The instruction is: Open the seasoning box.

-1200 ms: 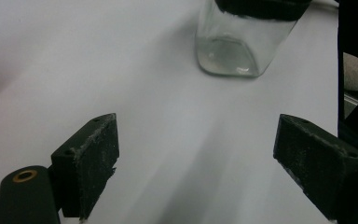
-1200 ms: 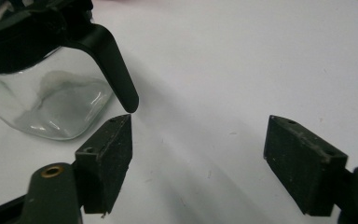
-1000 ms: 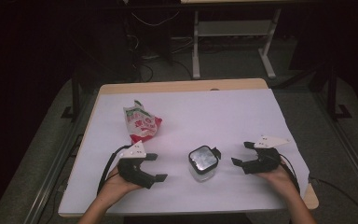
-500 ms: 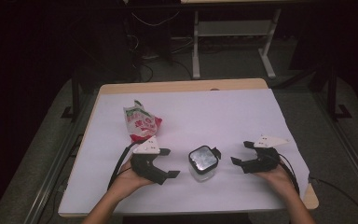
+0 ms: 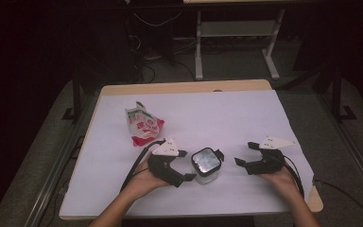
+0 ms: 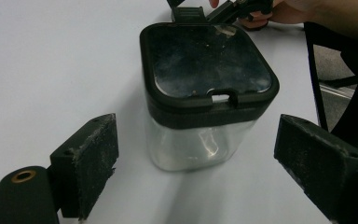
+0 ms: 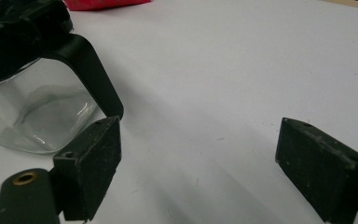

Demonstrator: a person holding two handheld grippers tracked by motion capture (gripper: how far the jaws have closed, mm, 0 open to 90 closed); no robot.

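Glass jar [image 6: 200, 140], square | black plastic lid [image 6: 209, 60], glossy

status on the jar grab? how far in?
Done: left tongs open and lined up on the clear jar, which stands between the jaws, pads apart from the glass. In hand: nothing gripped; lid shut. Right tongs open beside the jar. Left: close on the jar; snack bag untouched.

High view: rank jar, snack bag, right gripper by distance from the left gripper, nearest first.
From the left gripper:
1. Jar, right beside its open jaws.
2. Snack bag, behind it on the table's left.
3. Right gripper, beyond the jar, to the right.
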